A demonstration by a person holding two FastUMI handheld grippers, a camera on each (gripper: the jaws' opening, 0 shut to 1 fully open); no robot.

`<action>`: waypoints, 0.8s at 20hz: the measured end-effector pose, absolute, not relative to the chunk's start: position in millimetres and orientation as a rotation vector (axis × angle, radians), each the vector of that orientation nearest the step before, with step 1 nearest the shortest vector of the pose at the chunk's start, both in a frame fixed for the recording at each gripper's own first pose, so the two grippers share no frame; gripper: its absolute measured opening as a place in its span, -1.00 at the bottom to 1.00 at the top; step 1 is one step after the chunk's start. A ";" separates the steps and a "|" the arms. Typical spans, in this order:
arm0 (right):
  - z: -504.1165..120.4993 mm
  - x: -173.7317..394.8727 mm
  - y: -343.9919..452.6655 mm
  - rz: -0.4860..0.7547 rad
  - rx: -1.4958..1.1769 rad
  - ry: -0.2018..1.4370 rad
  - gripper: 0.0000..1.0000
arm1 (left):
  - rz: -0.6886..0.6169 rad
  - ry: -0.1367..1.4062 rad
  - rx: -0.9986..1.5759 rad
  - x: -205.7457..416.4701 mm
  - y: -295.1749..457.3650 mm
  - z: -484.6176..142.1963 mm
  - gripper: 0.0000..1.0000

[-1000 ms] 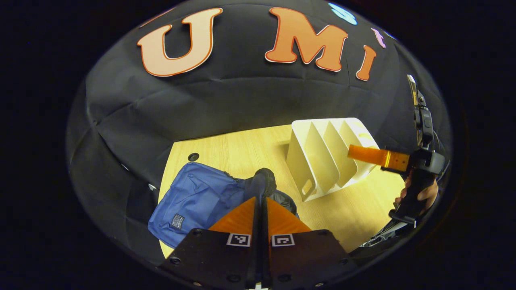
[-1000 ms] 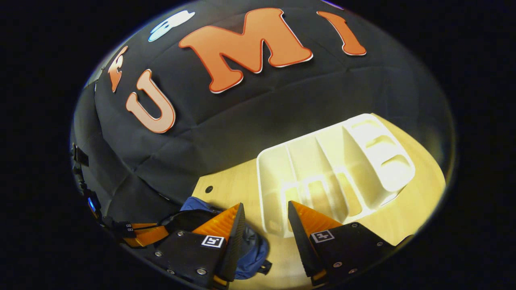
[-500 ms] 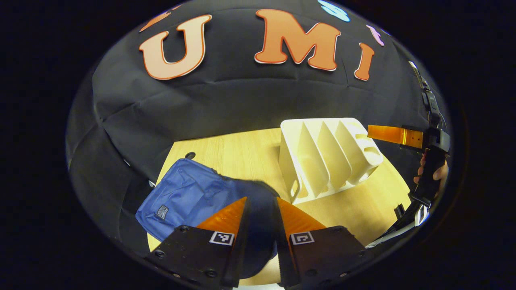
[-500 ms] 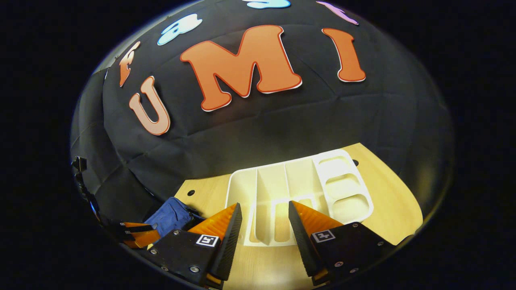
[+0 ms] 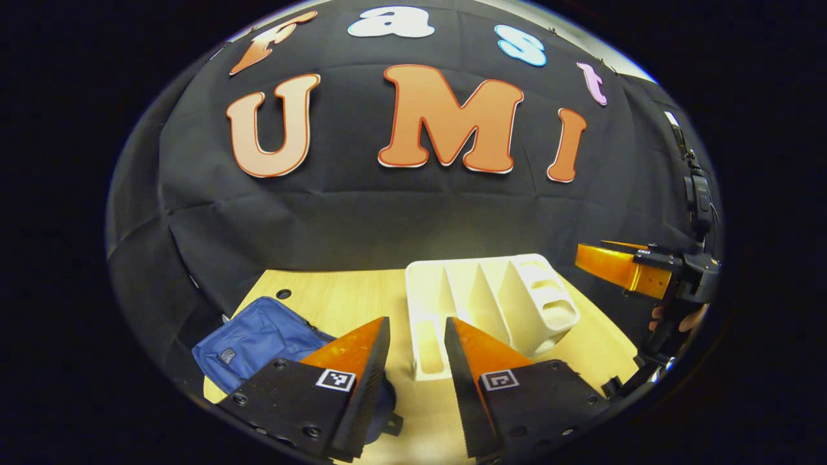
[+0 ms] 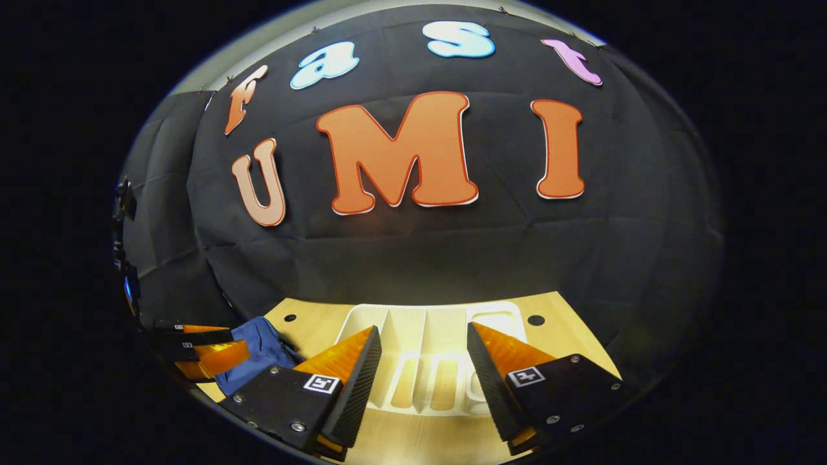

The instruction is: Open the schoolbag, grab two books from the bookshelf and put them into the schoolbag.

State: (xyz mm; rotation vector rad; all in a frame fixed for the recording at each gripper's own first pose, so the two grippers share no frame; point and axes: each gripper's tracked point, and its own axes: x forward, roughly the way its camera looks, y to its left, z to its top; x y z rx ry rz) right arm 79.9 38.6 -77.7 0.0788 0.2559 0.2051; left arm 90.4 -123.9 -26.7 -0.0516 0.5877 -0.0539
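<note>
The blue schoolbag (image 5: 258, 336) lies flat on the wooden table (image 5: 342, 300), left of my left gripper (image 5: 417, 321), which stands open above the table with nothing between its fingers. The white bookshelf (image 5: 497, 300) stands to the right of the bag, and the slots facing me are bare. Farther right, a hand (image 5: 678, 318) holds my right gripper (image 5: 614, 266) in the air beside the shelf. In the right gripper view, the right gripper (image 6: 423, 328) is open in front of the bookshelf (image 6: 446, 316). The schoolbag (image 6: 258, 352) and left gripper (image 6: 203, 355) sit at the lower left.
The table (image 6: 568, 336) ends at the black cloth wall close behind the shelf. Small round holes (image 5: 282, 294) (image 6: 535, 320) mark its back corners. A dark strap end (image 5: 391, 423) of the bag lies near the front edge under my left gripper.
My left gripper, shut on a dark part of the bag a second ago, has opened and let it go. Both grippers have drawn back and tilted up, showing more wall.
</note>
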 end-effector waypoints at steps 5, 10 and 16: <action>-46.5 78.2 25.6 0.161 0.064 0.153 0.78 | -0.064 0.455 -0.055 103.3 -152.3 5.8 0.70; -25.1 71.9 33.1 0.144 0.053 0.058 0.78 | -0.045 0.367 -0.027 105.5 -156.6 32.2 0.90; -26.1 60.1 63.5 0.152 0.035 0.033 0.78 | 0.059 0.231 -0.055 104.3 -130.1 57.2 0.86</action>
